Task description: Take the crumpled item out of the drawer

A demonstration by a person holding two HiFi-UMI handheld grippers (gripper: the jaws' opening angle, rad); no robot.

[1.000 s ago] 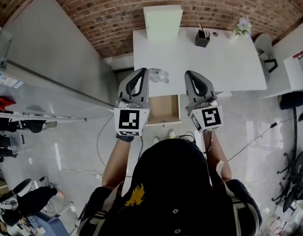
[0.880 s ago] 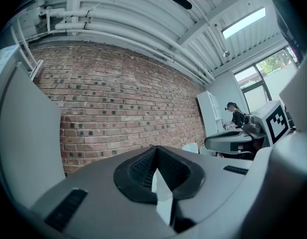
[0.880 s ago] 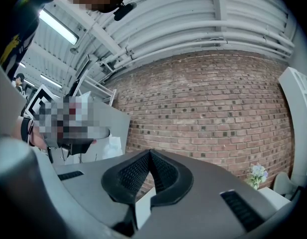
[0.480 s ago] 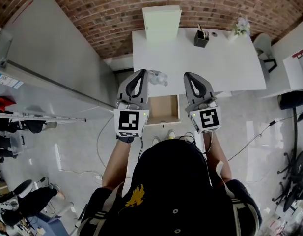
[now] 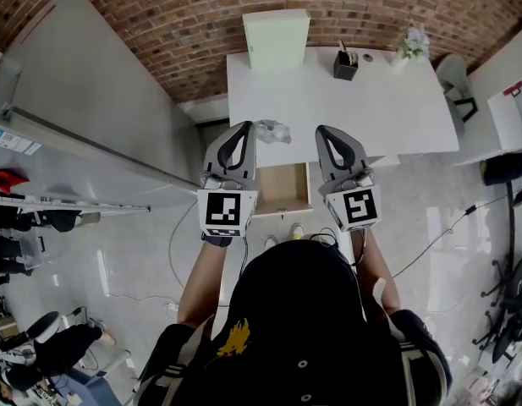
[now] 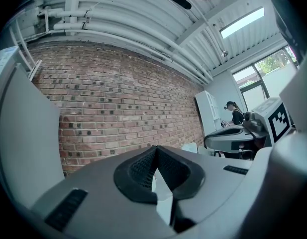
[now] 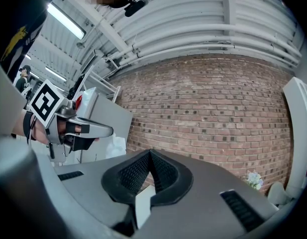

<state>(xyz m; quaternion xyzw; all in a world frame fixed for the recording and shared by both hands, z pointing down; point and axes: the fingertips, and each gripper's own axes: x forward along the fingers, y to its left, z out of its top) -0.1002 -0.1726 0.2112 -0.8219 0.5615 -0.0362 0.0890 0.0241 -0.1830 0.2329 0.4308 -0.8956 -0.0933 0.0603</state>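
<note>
The crumpled item (image 5: 273,130), a pale, translucent wad, is seen just above the centre of the head view. It lies on the white surface (image 5: 370,108), near that surface's front edge and outside the drawer (image 5: 282,189). The drawer is pulled open directly below it in the frame, and its light brown floor is exposed.

The item is flanked by both claws. The left claw (image 5: 242,127) is held just to the left of it; whether its tip touches the wad cannot be told. The right claw (image 5: 326,131) is held apart from it on the right. Both claws are pointed level toward the brick wall (image 5: 184,15), one on each side of the drawer. In the left gripper view the jaws are clenched tip to tip, and nothing is gripped between them. In the right gripper view the same is shown: the jaws are pressed together and empty.

Further up the surface a pale green box (image 5: 276,39) is stood against the wall. A black pen holder (image 5: 346,63) is placed to its right, and a small bunch of flowers (image 5: 415,45) at the upper right corner. The lower middle of the frame is filled by the person's black cap (image 5: 299,311).
</note>
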